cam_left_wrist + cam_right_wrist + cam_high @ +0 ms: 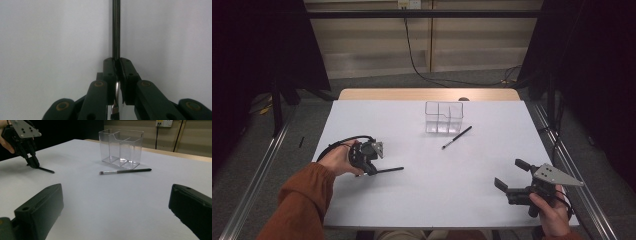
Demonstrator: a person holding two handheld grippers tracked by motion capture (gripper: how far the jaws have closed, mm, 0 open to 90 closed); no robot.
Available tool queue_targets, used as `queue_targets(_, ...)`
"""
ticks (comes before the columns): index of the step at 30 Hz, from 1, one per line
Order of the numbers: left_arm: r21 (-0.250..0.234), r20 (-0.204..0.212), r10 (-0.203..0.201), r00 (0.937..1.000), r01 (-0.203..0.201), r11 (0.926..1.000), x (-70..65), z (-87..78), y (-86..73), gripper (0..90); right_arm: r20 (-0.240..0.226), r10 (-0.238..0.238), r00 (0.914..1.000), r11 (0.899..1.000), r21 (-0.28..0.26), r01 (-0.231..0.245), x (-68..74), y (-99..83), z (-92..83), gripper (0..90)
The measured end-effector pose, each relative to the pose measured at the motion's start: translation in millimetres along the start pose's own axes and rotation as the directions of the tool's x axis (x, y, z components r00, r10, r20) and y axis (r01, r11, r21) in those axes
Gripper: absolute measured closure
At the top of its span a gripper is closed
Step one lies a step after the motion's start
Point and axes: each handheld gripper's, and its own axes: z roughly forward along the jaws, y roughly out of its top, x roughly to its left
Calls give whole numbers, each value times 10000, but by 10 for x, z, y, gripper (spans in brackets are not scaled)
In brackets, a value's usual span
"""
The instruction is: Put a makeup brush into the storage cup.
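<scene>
The white table (427, 190) carries everything here, and the largest thing standing on it is a clear divided organiser (444, 117), empty and upright, well ahead of both grippers and nearer the far edge. The right gripper (511, 176) rests low near the table's front right corner in the person's hand, its two black jaws spread wide with bare tabletop between them; in the right gripper view the organiser (121, 148) stands far beyond those jaws. A makeup brush (456, 137) with a dark handle and pale bristle tip lies flat just in front of the organiser, close to it but apart, and well ahead of the right fingertips. The left gripper (373, 170) sits at the table's left side, tipped down to the surface, its jaws closed tight on the end of a thin black brush (388, 170). In the left gripper view that black brush (116, 30) runs straight out from between the pressed pads, lying along the table.
</scene>
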Motion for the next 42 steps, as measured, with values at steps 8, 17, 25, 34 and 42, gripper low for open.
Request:
queue_targets(8,32,81,-345,9994,345,9994,27,-21,-5,841,5,51,10000,10000,8,-51,-2,0,1,0)
queue_targets(17,-567,525,-1222,9911,1251,9905,45,-55,-59,842,44,101,9999,9999,-26,-101,-5,0,0,0)
queue_targets(25,-1485,647,-1568,9855,1649,9751,39,-204,-144,842,76,79,9999,10000,-37,-79,-5,1,-3,0)
queue_targets(34,-2176,893,-2163,9722,2309,9483,20,-278,-193,842,104,97,9999,9999,-42,-96,-6,1,-1,0)
queue_targets(42,-2742,892,-2925,9521,3058,9118,34,-336,-266,841,104,102,9999,9999,-42,-102,-6,1,-2,0)
